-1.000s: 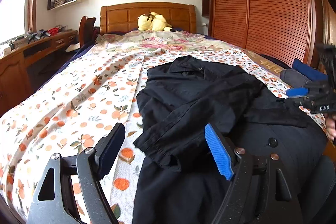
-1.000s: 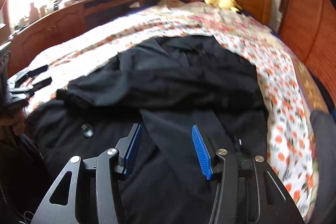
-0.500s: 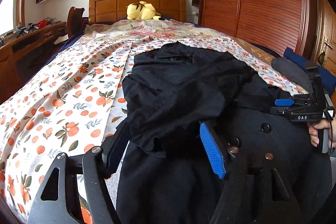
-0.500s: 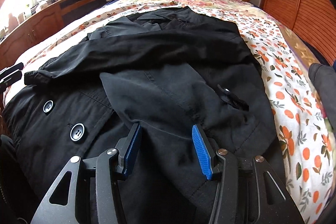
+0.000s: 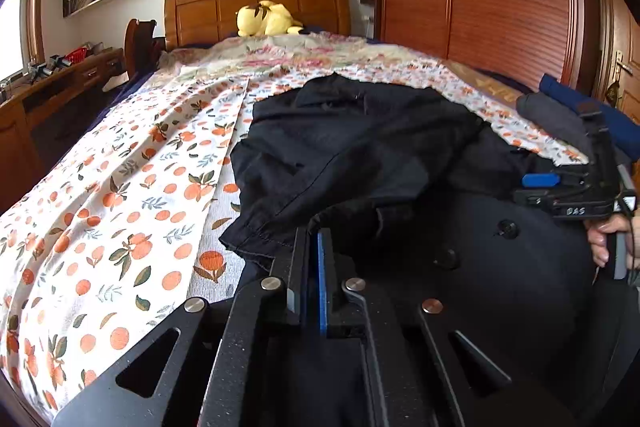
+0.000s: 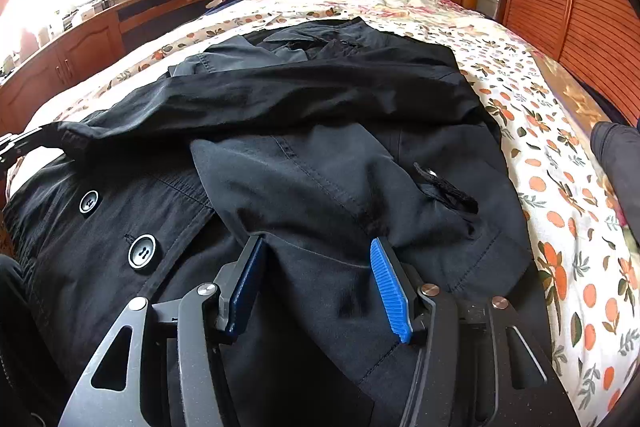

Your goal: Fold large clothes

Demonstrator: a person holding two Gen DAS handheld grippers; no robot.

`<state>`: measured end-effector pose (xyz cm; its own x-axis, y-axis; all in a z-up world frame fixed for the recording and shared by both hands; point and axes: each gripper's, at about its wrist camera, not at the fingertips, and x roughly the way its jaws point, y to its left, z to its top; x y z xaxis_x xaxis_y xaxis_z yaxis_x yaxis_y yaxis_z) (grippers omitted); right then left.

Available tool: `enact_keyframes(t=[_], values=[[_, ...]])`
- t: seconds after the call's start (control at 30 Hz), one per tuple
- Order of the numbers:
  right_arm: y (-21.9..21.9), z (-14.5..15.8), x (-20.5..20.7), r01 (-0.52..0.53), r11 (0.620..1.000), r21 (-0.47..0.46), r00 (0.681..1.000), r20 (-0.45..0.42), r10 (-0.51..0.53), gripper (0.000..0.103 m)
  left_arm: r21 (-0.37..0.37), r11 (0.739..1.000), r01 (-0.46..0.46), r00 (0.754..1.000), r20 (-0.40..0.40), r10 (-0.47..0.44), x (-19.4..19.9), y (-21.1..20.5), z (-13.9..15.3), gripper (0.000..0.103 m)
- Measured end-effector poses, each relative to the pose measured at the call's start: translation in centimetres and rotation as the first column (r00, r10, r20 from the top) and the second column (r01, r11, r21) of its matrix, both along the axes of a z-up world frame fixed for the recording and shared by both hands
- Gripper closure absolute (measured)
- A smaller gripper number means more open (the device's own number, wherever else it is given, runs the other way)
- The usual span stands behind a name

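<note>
Black coat lying lengthwise up the bed, both grippers at its near end.

The coat [image 6: 320,131] fills the middle of both frames on the floral bedspread [image 5: 120,207], collar toward the headboard. The left gripper [image 5: 314,247], bottom centre, has pinched shut on the coat's near edge. The right gripper [image 6: 316,267] straddles a fold, its jaws half-wide and opening, pads not pressing.

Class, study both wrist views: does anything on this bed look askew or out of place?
The black coat lies rumpled, not flat: one sleeve is flung across its body, and a lower panel is folded up unevenly. Nothing is spilled or damaged.
</note>
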<state>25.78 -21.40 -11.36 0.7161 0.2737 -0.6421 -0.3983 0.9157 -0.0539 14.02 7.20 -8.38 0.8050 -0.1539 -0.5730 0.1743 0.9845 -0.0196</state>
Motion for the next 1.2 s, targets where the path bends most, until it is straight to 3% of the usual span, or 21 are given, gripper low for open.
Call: enact_keyframes(t=[0.27, 0.47, 0.57, 0.63, 0.7, 0.9, 1.2], values=[[-0.3, 0.3, -0.9, -0.001, 1.0, -0.004, 1.0, 0.005, 0.001, 0.047, -0.016, 1.0, 0.004, 1.0, -0.007, -0.004, -1.8, -0.7, -0.3, 0.099], [-1.5, 1.7, -3.1, -0.006, 1.0, -0.012, 1.0, 0.022, 0.006, 0.047, -0.08, 0.996, -0.036, 0.999, 0.003, 0.037, -2.9, 0.2, 0.7, 0.097], [-2.7, 2.6, -4.9, -0.004, 1.0, -0.007, 0.999, 0.048, 0.004, 0.047, -0.079, 0.995, -0.059, 0.998, 0.025, 0.062, -3.8, 0.8, 1.0, 0.06], [-3.6, 2.9, -6.1, 0.0, 1.0, -0.005, 0.998, 0.063, 0.0, 0.047, -0.086, 0.994, -0.063, 0.998, 0.016, 0.065, -4.1, 1.4, 1.0, 0.05], [-4.4, 3.0, -7.1, 0.009, 1.0, -0.004, 0.998, 0.07, -0.008, 0.046, -0.091, 0.993, -0.07, 0.997, 0.003, 0.071, -4.3, 2.1, 0.9, 0.022], [-6.8, 2.7, -8.8, 0.053, 0.999, 0.0, 0.997, 0.06, -0.053, 0.043, -0.081, 0.986, -0.148, 0.989, -0.01, 0.148, -5.2, 4.3, 0.3, 0.021], [-9.5, 1.8, -9.4, 0.145, 0.989, -0.02, 0.989, 0.006, -0.145, 0.043, -0.056, 0.981, -0.187, 0.98, -0.075, 0.183, -5.8, 5.7, -1.4, 0.021]])
